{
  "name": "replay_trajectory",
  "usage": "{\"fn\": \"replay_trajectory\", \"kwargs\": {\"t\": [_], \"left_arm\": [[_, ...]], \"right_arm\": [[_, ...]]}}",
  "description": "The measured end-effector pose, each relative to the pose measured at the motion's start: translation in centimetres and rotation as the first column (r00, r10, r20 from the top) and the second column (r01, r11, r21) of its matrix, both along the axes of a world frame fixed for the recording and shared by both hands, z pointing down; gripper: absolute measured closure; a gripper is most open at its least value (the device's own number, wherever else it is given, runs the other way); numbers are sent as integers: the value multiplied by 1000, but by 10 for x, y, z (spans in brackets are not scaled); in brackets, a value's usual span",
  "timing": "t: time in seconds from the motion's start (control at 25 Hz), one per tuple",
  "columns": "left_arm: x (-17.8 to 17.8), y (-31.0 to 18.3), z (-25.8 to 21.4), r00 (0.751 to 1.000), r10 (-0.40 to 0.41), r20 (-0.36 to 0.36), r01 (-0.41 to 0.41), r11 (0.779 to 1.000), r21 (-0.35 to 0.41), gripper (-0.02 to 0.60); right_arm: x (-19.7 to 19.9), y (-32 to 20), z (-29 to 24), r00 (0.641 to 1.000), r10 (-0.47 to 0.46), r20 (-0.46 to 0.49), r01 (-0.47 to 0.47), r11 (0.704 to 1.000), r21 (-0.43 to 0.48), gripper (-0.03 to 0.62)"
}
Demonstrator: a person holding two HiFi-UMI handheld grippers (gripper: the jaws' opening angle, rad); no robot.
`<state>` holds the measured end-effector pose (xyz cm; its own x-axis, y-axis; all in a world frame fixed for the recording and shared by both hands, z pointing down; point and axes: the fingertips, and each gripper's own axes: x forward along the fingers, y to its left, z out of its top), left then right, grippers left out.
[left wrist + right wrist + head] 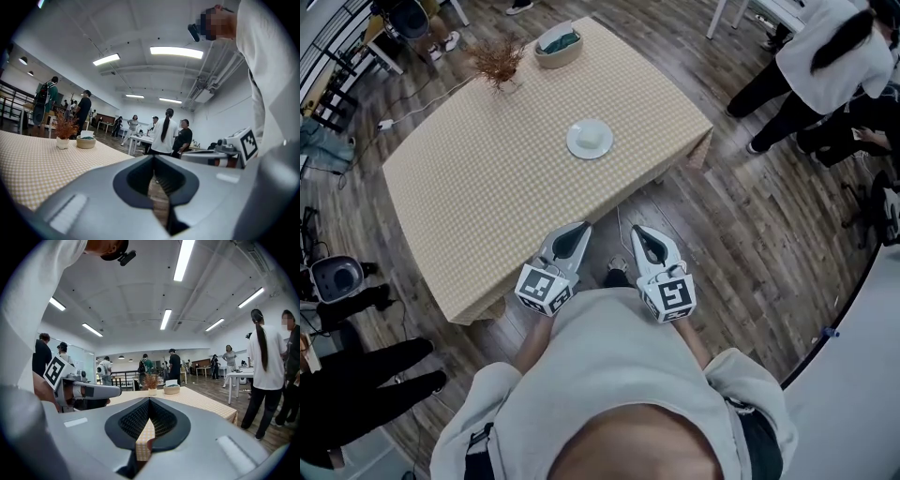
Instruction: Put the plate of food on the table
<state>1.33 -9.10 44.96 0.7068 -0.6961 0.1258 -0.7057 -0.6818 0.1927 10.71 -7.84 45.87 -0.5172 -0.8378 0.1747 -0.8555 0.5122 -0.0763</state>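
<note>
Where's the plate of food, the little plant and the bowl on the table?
plate of food (573, 141), head view, its left rim.
plant (498, 59), head view, its dry brown sprigs.
bowl (551, 61), head view, its outer wall.

I see a bright, evenly lit indoor room. Long ceiling lights (176, 52) glow white and slightly blown out in the left gripper view, and another strip (183, 258) glares overhead in the right gripper view. The head view is dimmer. Its counter (487, 178) sits in flat light, with only faint shadows on the wood floor (750, 234). All three pictures are fisheye, so lines bow and the corners go black. Nearest the lens, the left hand-held gripper (153, 159) and right hand-held gripper (149, 401) look soft, while the background is sharper.
</note>
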Motion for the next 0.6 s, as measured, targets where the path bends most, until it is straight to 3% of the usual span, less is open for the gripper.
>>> {"fn": "replay_trajectory", "kwargs": {"t": [0.6], "left_arm": [[-77, 96, 20, 1000, 0, -15, -1, 999, -52, 572]], "right_arm": [[-71, 87, 19, 999, 48, 9, -47, 997, -64, 597]]}}
